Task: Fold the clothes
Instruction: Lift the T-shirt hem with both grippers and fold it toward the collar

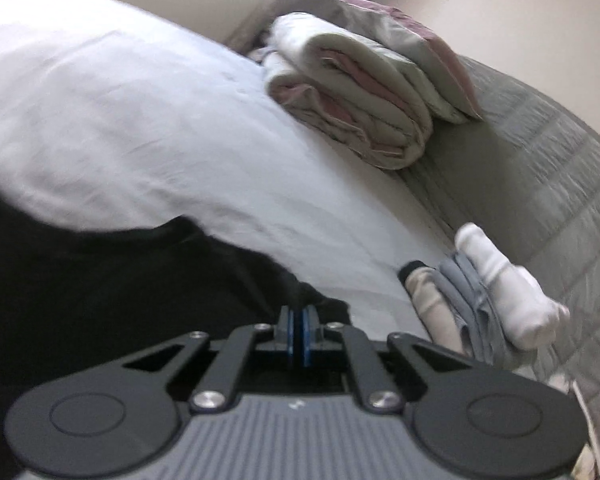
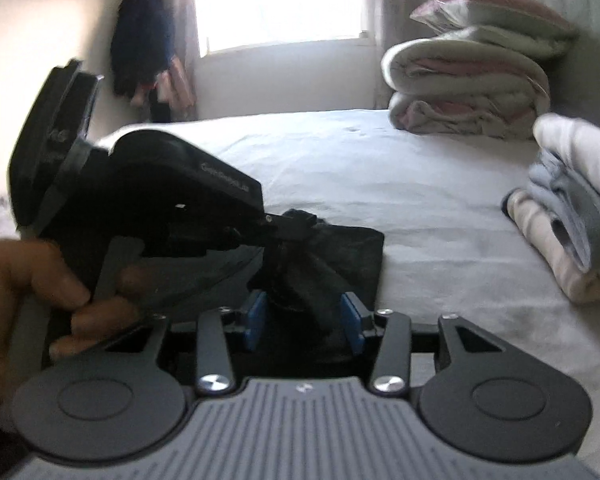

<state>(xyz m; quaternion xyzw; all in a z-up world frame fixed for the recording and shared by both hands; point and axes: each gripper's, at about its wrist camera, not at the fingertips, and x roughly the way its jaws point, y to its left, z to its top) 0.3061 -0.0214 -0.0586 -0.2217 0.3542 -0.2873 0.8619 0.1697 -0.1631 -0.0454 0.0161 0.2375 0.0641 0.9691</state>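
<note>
A black garment [image 1: 100,300] lies crumpled on the white bed sheet [image 1: 140,120]. My left gripper [image 1: 299,320] is shut, its blue pads pressed together on a raised edge of the garment. In the right wrist view the black garment [image 2: 352,248] is lifted into a bunch under the left gripper [image 2: 296,220], which a hand [image 2: 40,280] holds from the left. My right gripper [image 2: 305,322] is open, low over the bed sheet [image 2: 380,160]. A twisted fold of the black cloth hangs between its blue pads [image 2: 256,320].
A small pile of folded clothes [image 1: 480,292] [image 2: 572,216] sits at the right on the bed. A folded duvet stack [image 1: 352,92] [image 2: 460,80] lies farther back, beside a grey quilt [image 1: 540,168]. Behind the bed are a bright window [image 2: 276,0] and dark hanging clothes [image 2: 140,40].
</note>
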